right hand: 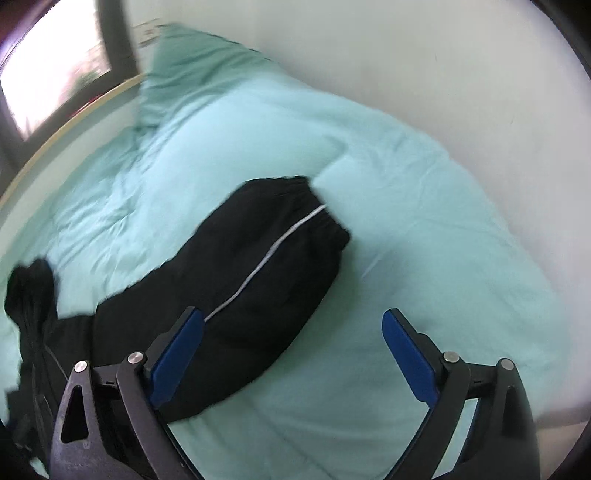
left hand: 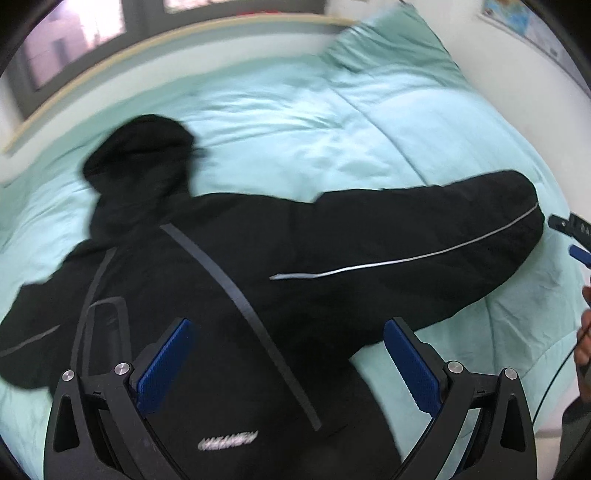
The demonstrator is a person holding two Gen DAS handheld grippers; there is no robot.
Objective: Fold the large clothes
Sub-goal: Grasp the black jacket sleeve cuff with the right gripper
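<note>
While both grippers hang wide open, a black jacket (left hand: pixel 229 280) lies spread out on a light green blanket (left hand: pixel 303 122).

From the left wrist view, the left gripper (left hand: pixel 286 363) is above the body of the jacket, with its blue pads (left hand: pixel 164 365) far apart and holding nothing. The hood (left hand: pixel 140 155) points toward the window (left hand: pixel 74 40), and one sleeve (left hand: pixel 424 240) with a thin white stripe (left hand: pixel 406 258) reaches out to the right. A green pillow (left hand: pixel 388 48) leans on the white wall (left hand: pixel 461 33). From the right wrist view, the right gripper (right hand: pixel 291 358) hangs above the blanket just beside that sleeve (right hand: pixel 258 280), its pads (right hand: pixel 410 358) apart and holding nothing. The sleeve's gathered cuff (right hand: pixel 321 218) points toward the wall. Both pictures are a bit blurry.
</note>
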